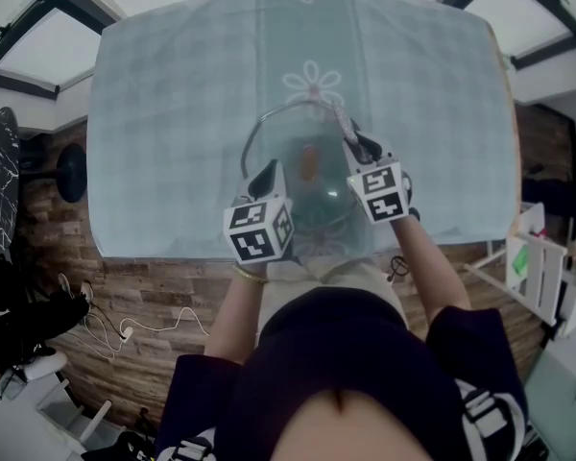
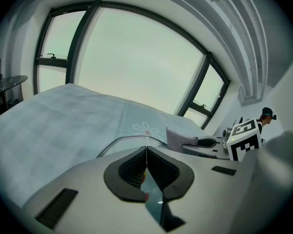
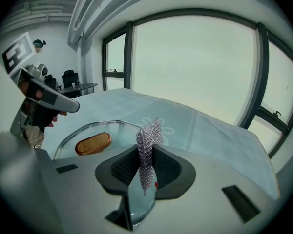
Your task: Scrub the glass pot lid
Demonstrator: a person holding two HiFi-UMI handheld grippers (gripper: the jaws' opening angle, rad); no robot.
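The glass pot lid (image 1: 319, 192) lies on the light blue tablecloth (image 1: 173, 113), its amber knob (image 1: 309, 161) facing up. My left gripper (image 1: 272, 173) is shut with its tips at the lid's near-left rim (image 2: 118, 141). I cannot tell whether it pinches the glass. My right gripper (image 1: 353, 140) is shut on a silver mesh scourer (image 3: 147, 140). It holds the scourer upright just above the lid's right side, with the knob (image 3: 94, 143) to its left. The scourer (image 2: 180, 139) also shows in the left gripper view, past the lid's rim.
The table's near edge (image 1: 298, 254) runs just under my hands. Beyond it is a brick-pattern floor with loose cables (image 1: 125, 329) at the left. A black stool (image 1: 72, 171) stands at the far left and a white rack (image 1: 538, 257) at the right.
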